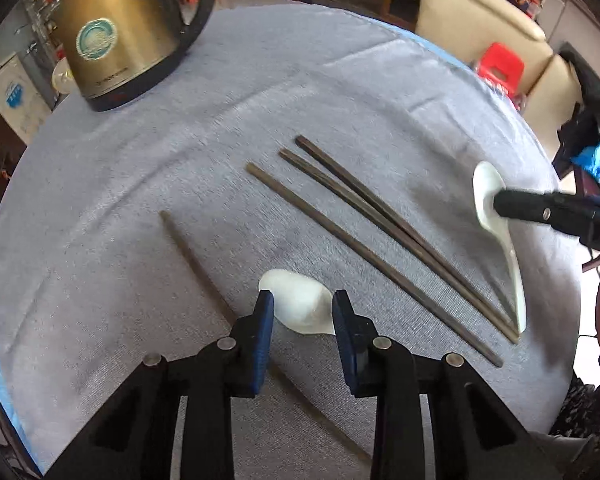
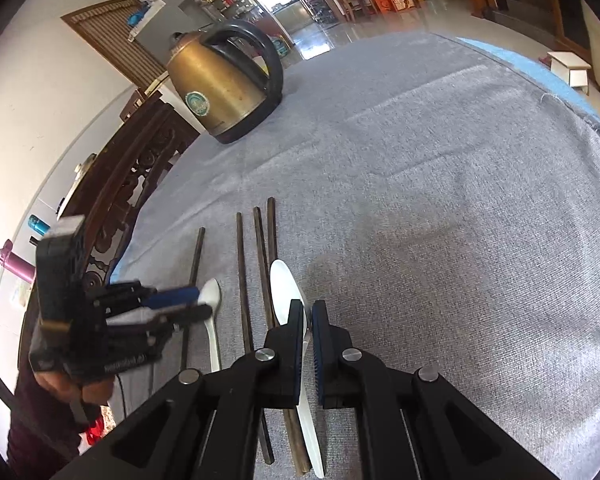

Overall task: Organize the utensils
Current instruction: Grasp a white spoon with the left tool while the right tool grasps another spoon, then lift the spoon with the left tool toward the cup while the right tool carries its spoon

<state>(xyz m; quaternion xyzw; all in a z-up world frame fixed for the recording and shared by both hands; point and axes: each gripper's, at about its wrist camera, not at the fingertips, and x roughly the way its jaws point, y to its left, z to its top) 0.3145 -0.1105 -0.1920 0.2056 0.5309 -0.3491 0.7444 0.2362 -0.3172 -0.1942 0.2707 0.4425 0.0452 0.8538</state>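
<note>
A round table under a grey cloth stands in a lived-in room w/ a cream sofa behind. Left gripper is held low w/ jaws apart, straddling the bowl of the near white ceramic spoon; no contact can be confirmed, so it is judged an approach, not a grip. Right gripper is seen w/ jaws narrowly parted around the neck of the far white ceramic spoon; a thin gap shows on one side at least, so whether it is clamped cannot be told. That spoon lies just beside a touching pair of dark wooden chopsticks, handle end meeting their tips, prob. so like items get lined up parallel. A third chopstick lies near the pair, roughly parallel; a fourth chopstick lies apart, passing under the left gripper. Sorting is judged partly done: sticks aligned but not paired, spoons not together. A brass-coloured electric kettle stands well apart at the far edge.
</note>
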